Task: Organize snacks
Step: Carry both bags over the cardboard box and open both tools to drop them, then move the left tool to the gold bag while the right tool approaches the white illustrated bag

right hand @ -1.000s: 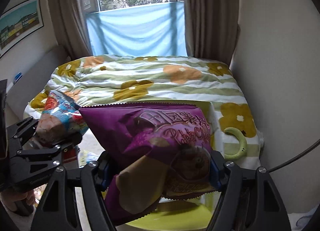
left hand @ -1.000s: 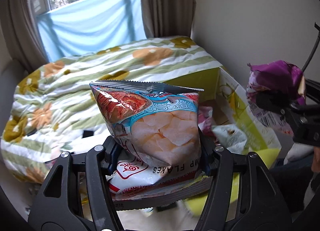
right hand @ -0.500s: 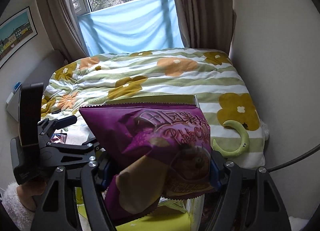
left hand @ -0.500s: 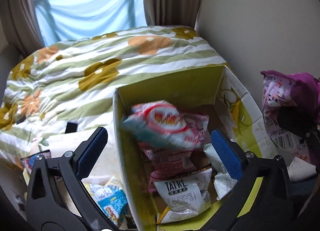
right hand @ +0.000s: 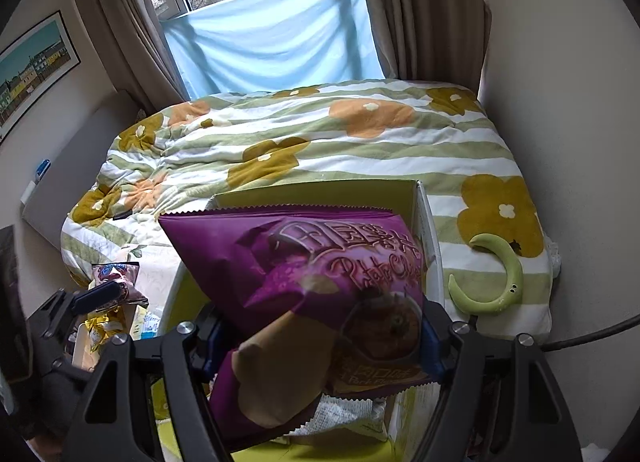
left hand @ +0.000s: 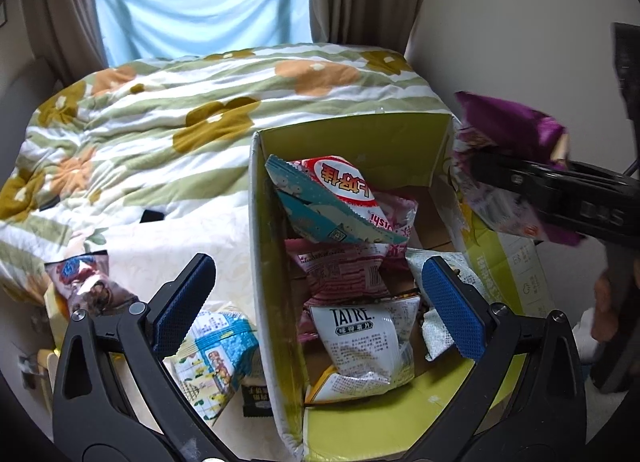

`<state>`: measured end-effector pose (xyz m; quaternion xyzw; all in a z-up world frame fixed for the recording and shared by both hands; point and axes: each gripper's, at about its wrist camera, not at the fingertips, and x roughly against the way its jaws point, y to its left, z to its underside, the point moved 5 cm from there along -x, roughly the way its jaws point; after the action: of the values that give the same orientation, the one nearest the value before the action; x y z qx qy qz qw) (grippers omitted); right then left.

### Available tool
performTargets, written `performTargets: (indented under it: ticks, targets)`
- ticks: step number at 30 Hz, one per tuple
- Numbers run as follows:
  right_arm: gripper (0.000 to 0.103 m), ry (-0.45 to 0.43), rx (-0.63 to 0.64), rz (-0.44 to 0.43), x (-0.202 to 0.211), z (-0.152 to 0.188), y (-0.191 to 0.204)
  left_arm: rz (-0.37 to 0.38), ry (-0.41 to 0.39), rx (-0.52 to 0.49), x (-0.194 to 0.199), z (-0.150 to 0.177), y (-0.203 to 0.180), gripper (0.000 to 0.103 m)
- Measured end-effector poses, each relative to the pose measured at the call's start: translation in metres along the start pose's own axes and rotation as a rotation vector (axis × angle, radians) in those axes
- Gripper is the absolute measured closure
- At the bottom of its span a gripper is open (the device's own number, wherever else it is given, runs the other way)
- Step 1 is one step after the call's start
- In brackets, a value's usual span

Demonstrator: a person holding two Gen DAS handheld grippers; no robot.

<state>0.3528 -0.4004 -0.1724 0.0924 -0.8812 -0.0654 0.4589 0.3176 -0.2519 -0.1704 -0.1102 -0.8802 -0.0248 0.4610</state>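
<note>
A yellow-green cardboard box (left hand: 360, 142) stands open at the foot of the bed and holds several snack bags. A red, white and teal shrimp-flakes bag (left hand: 332, 198) lies on top of them. My left gripper (left hand: 318, 304) hangs over the box's left wall, wide open with nothing between its blue pads (left hand: 184, 302). My right gripper (right hand: 320, 342) is shut on a purple potato-chip bag (right hand: 304, 262), held above the box rim (right hand: 320, 192). From the left wrist view that purple bag (left hand: 508, 130) hovers over the box's right side.
Loose packs lie on the white surface left of the box: a blue and yellow one (left hand: 212, 358) and a dark foil one (left hand: 84, 282). The flowered quilt (left hand: 160, 122) spreads behind. A green crescent toy (right hand: 496, 278) lies on the bed near the right wall.
My left gripper opened and let go of the shrimp-flakes bag, which dropped into the box; it then sank closer to the box. My right gripper carried the purple bag lower, over the box.
</note>
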Motion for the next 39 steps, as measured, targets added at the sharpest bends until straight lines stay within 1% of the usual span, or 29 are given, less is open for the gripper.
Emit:
performTargets:
  ticks: [3,5,6,7,8,9,12,18,24,26,31,34,39]
  targets:
    - [0.032,0.017,-0.003,0.013,-0.014,-0.005,-0.001,-0.021,-0.009,-0.002,0.007,0.000,0.002,0.001]
    - [0.031,0.022,-0.008,0.010,-0.020,-0.007,-0.002,-0.034,-0.020,-0.006,0.011,-0.001,0.002,0.001]
    - [0.023,0.022,-0.011,-0.003,-0.022,-0.007,-0.002,-0.038,-0.025,-0.008,0.013,-0.001,0.002,0.001]
    - [0.008,0.019,-0.014,-0.016,-0.023,-0.007,-0.002,-0.041,-0.026,-0.008,0.014,0.000,0.001,0.001]
    - [0.003,0.014,-0.014,-0.022,-0.022,-0.005,-0.002,-0.044,-0.026,-0.009,0.015,0.001,0.001,0.001]
    - [0.001,0.006,-0.014,-0.024,-0.019,-0.003,-0.003,-0.047,-0.026,-0.010,0.016,0.002,0.001,0.001]
    - [0.001,-0.019,-0.014,-0.050,-0.009,0.006,-0.003,-0.049,-0.025,-0.006,0.017,0.008,0.001,0.001]
    - [0.001,-0.016,-0.007,-0.065,0.007,0.024,-0.003,-0.049,-0.025,-0.005,0.023,0.012,0.001,0.001]
    - [0.001,-0.063,0.015,-0.050,0.032,0.024,0.000,-0.055,-0.053,-0.017,0.038,0.011,-0.002,0.001]
    - [0.001,-0.065,0.027,-0.044,0.040,0.024,0.003,-0.061,-0.058,-0.019,0.045,0.011,-0.001,0.001]
    - [0.001,-0.090,0.105,-0.042,0.062,0.024,0.021,-0.080,-0.070,-0.031,0.065,0.013,0.006,0.001]
    - [0.000,-0.110,0.121,-0.058,0.074,0.026,0.034,-0.096,-0.087,-0.027,0.083,0.017,0.020,0.001]
    - [0.000,-0.151,0.143,-0.071,0.092,0.033,0.067,-0.146,-0.127,0.007,0.117,0.030,0.065,0.001]
